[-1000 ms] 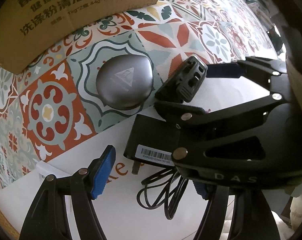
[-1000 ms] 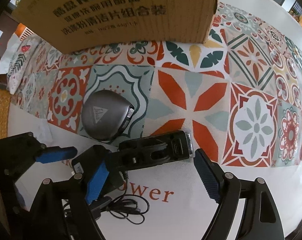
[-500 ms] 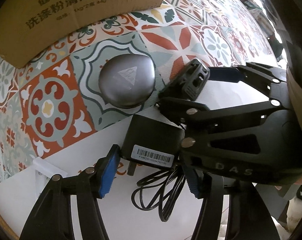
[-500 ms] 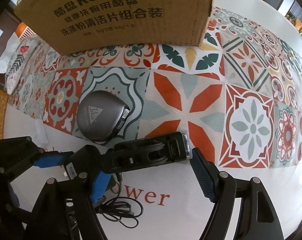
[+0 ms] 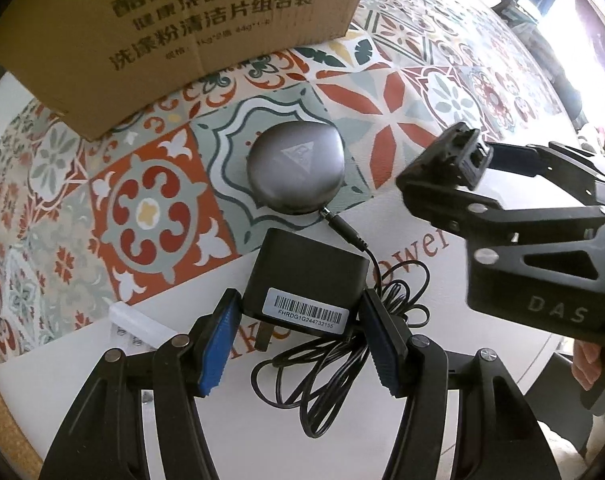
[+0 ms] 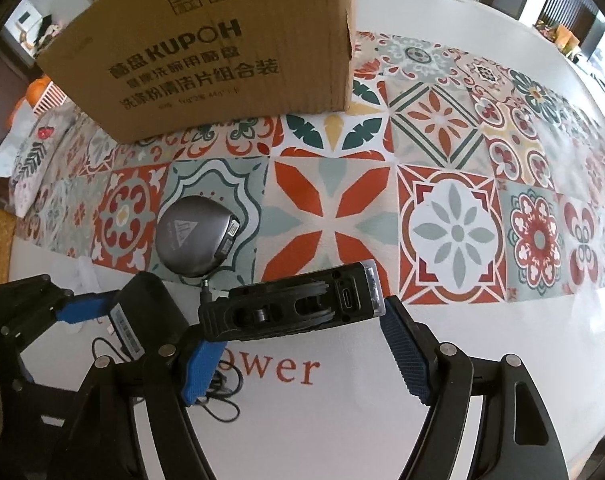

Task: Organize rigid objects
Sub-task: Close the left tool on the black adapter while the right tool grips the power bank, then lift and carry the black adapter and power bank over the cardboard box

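Note:
My left gripper (image 5: 298, 340) is shut on a black power adapter (image 5: 306, 280) with a barcode label; its tangled black cable (image 5: 342, 356) trails to the table. A grey rounded device (image 5: 296, 172) lies on the patterned cloth just beyond; it also shows in the right wrist view (image 6: 194, 236). My right gripper (image 6: 294, 354) is shut on a black rectangular gadget (image 6: 290, 306) with a USB-C port, held above the table. In the left wrist view that gadget (image 5: 446, 168) is up at the right.
A large cardboard box (image 6: 214, 56) stands at the back left on the tiled-pattern tablecloth (image 6: 450, 232). A small white plastic piece (image 5: 138, 322) lies left of my left gripper. The table's front part is white with printed letters (image 6: 294, 368).
My left gripper closed in on the adapter and gripped it. My right gripper lifted the black gadget up and away to the right, uncovering the cable plug.

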Tool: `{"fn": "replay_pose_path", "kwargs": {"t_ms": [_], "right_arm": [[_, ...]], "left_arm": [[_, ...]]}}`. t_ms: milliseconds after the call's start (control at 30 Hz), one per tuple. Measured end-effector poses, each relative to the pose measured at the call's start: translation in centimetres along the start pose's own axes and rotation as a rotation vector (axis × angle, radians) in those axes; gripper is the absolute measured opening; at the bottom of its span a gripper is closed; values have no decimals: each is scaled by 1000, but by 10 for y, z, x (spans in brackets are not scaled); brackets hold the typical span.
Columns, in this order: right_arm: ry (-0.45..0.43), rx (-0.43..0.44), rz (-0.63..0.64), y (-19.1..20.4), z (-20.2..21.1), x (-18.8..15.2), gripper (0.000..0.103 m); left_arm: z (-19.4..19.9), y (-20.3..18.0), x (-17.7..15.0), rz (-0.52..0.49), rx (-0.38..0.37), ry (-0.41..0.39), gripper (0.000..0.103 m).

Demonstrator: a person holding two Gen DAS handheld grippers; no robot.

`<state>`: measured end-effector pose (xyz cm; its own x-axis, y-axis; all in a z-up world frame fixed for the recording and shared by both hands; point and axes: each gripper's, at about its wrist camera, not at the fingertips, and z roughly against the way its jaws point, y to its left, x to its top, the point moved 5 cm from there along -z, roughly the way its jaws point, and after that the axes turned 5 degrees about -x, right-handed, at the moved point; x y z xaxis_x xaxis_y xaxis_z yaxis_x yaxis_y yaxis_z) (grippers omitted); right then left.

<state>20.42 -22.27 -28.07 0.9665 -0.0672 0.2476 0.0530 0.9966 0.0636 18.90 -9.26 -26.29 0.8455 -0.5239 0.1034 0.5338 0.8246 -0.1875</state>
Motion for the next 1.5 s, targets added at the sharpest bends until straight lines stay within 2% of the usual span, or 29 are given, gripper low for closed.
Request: {"fn": "replay_pose_path", "kwargs": {"t_ms": [400,567,700,900,1133,1500], "right_arm": [[-59,-21,-44,2,25,-2,76],[-105,-39,-46,4,39,1,76],[-146,-67,-38,7,51,4,76],[-211,-95,-16,13,71,8,76],[-271,-72,-12,21,94,18,76],[-367,-60,-9,31,129,41,76]], "left_arm": [[40,8,-3,32,60,-118,59],[59,17,-7,50,81,-173,59],[66,20,-2,77,81,-203,59],[82,21,8,102,119,-276,59],[112,25,13,116,138,-356,59],[147,31,25,137,127,-441,59]]}}
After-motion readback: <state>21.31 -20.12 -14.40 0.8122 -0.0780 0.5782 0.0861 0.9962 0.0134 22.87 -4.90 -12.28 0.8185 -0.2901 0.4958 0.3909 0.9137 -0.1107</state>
